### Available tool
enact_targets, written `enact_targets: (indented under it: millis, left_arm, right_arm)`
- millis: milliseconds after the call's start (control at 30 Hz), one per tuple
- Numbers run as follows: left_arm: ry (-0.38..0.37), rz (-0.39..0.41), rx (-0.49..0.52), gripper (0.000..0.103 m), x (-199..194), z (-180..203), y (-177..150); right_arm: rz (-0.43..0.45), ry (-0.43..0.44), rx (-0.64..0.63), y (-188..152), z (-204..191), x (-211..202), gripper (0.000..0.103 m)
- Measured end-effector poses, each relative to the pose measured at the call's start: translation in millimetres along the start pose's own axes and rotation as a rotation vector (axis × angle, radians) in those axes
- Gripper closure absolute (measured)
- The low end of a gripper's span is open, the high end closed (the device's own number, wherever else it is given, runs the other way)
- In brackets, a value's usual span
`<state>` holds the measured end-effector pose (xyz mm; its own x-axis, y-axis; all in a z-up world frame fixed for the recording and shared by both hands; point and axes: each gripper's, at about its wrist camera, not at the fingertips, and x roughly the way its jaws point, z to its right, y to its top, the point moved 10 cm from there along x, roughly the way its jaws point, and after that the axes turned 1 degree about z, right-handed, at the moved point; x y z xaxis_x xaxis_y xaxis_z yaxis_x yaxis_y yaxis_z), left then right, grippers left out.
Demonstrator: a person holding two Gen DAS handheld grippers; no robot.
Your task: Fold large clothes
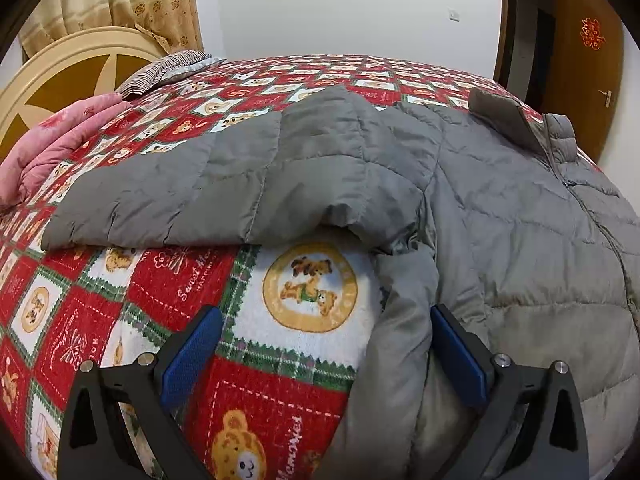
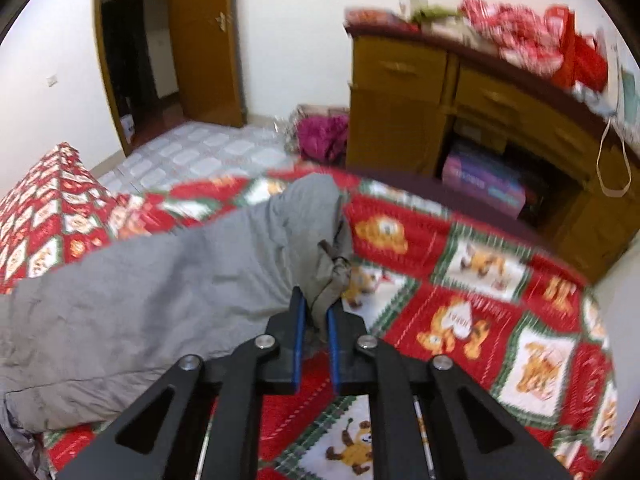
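Observation:
A grey quilted jacket [image 1: 500, 208] lies spread on the bed's red bear-print cover [image 1: 168, 292]; one sleeve [image 1: 192, 188] stretches to the left. My left gripper [image 1: 326, 320] is open, low over the cover at the jacket's lower left edge; a fold of grey fabric [image 1: 400, 344] lies just inside the right finger. In the right wrist view the jacket's other sleeve [image 2: 168, 280] lies across the cover [image 2: 460, 280]. My right gripper [image 2: 316, 312] is shut on the cuff [image 2: 332, 280] of that sleeve.
A pink quilt [image 1: 60, 140] and striped pillow [image 1: 160, 70] lie by the headboard [image 1: 60, 68] at the left. A wooden dresser [image 2: 480, 100] with red bags stands beyond the bed. An open door [image 2: 204, 40] and tiled floor [image 2: 192, 152] are behind.

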<state>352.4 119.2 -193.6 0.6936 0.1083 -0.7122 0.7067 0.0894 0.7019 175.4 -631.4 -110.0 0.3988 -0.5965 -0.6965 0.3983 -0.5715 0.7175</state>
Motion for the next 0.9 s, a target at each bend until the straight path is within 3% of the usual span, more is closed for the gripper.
enact_targets:
  millis: [133, 233, 333, 433, 633, 900]
  left_arm:
    - [-0.016, -0.004, -0.011, 0.001, 1, -1, 0]
    - [-0.037, -0.002, -0.027, 0.001, 2, -2, 1]
    - [-0.053, 0.001, -0.038, 0.001, 1, -2, 1]
    - [-0.063, 0.001, -0.044, 0.001, 2, -2, 1]
    - [-0.082, 0.011, -0.060, 0.001, 3, -4, 3]
    - [-0.103, 0.024, -0.074, 0.001, 2, -5, 2]
  right_arm:
    - [0.117, 0.056, -0.112, 25, -41, -45, 0.092]
    - [0.234, 0.126, -0.224, 39, -88, -102, 0.092]
    - [0.334, 0.205, -0.347, 37, -147, -156, 0.092]
    - [0.377, 0.310, -0.442, 21, -209, -196, 0.092]
    - [0.341, 0.528, -0.565, -48, -313, -245, 0.092]
    - [0.212, 0.712, -0.653, -145, -419, -266, 0.092]
